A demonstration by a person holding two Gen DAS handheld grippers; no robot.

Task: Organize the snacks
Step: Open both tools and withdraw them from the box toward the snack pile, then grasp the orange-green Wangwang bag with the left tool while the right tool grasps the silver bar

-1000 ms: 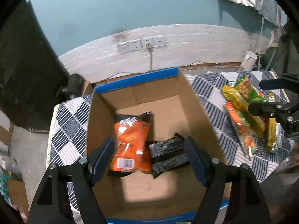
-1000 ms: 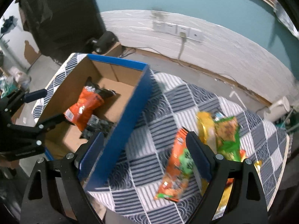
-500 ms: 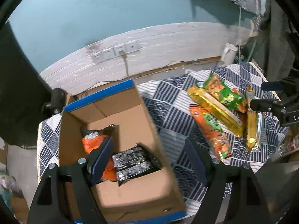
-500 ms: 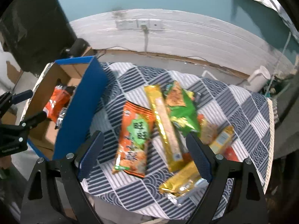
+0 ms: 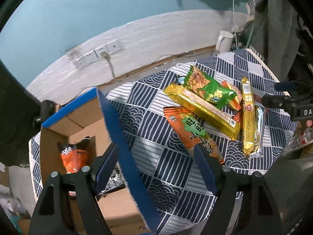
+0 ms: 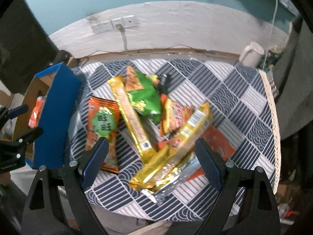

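Now both the left gripper (image 5: 156, 164) and the right gripper (image 6: 150, 156) stand apart and empty, so each should lower over one packet (image 6: 102, 125) only, not the pile.

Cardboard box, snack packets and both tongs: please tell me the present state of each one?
Cardboard box: open, holding an orange packet.
Green peanut packet: sealed, lying on the gold packet.
Orange-green packet: flat on the tablecloth.
Left tongs: open, empty.
Right tongs: open, empty.
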